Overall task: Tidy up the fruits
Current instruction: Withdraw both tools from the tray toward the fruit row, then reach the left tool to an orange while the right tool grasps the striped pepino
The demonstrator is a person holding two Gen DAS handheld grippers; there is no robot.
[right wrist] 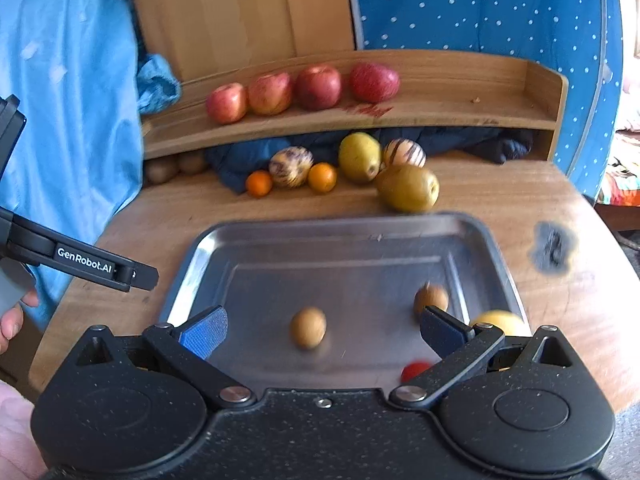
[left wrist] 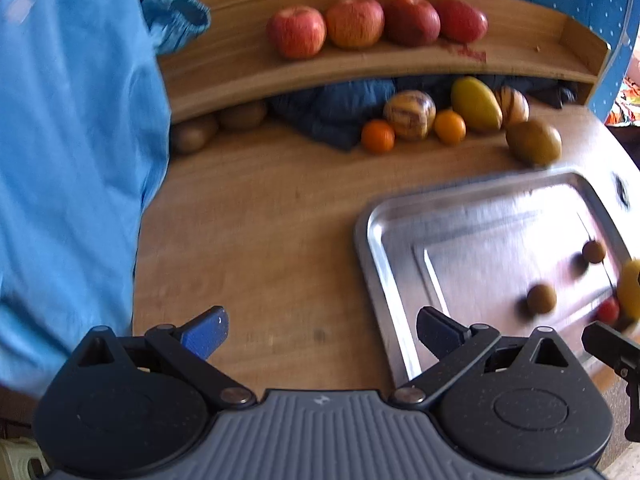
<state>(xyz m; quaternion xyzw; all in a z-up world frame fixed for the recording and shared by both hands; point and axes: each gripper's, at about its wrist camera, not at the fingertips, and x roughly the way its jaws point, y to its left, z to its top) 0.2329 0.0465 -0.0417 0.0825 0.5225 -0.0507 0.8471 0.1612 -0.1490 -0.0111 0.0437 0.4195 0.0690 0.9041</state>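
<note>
Both tools spread wide, empty, over tray.
Right tool [right wrist: 322, 330] above metal tray [right wrist: 280, 236] on table [left wrist: 260, 220]; small brown fruit [right wrist: 308, 327] between its fingers, long axis upright. Left tool [left wrist: 322, 328] beside tray.

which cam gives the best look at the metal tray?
Right wrist. The metal tray sits centred ahead of the open right tool, with its far rim, both far corners and the small fruits inside all visible. In the left wrist view the tray is off to the right, blurred and cut off at the frame edge.
</note>
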